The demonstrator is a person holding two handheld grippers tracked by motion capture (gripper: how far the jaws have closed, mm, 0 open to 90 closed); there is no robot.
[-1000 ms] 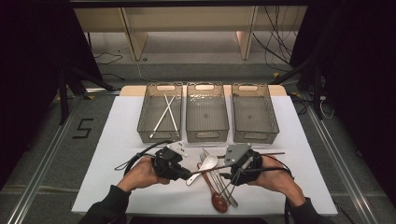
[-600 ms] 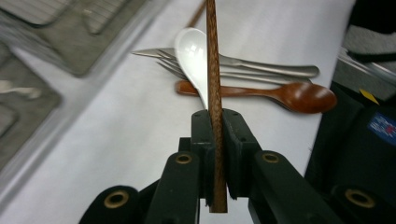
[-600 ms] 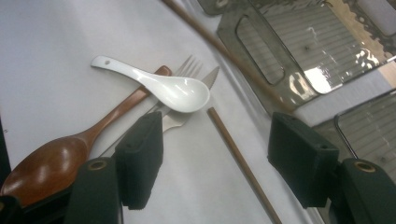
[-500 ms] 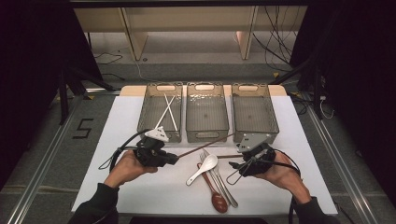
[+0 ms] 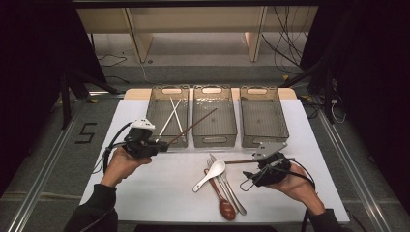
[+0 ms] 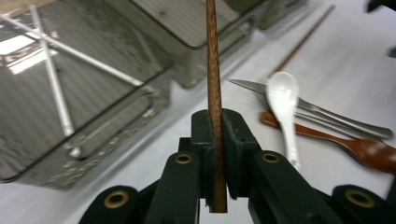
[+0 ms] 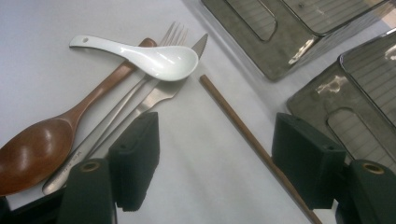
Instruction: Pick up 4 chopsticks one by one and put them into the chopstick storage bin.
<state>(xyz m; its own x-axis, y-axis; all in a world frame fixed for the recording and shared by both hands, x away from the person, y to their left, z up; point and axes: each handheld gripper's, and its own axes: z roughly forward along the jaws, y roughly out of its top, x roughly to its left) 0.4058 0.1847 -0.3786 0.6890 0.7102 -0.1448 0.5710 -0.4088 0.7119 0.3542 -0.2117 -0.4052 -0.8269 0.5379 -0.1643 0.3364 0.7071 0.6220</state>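
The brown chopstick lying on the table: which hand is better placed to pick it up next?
Probably right: the right claw is open, with the lying chopstick between its jaws. The left claw is shut on another chopstick.

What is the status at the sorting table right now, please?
Left gripper shut on a brown chopstick, held over the bins. Right gripper just opened, second brown chopstick lying on the table between its jaws. Nothing blocking.

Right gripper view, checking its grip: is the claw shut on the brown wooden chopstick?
No: the right claw stands open, the brown wooden chopstick lying unpinched between.
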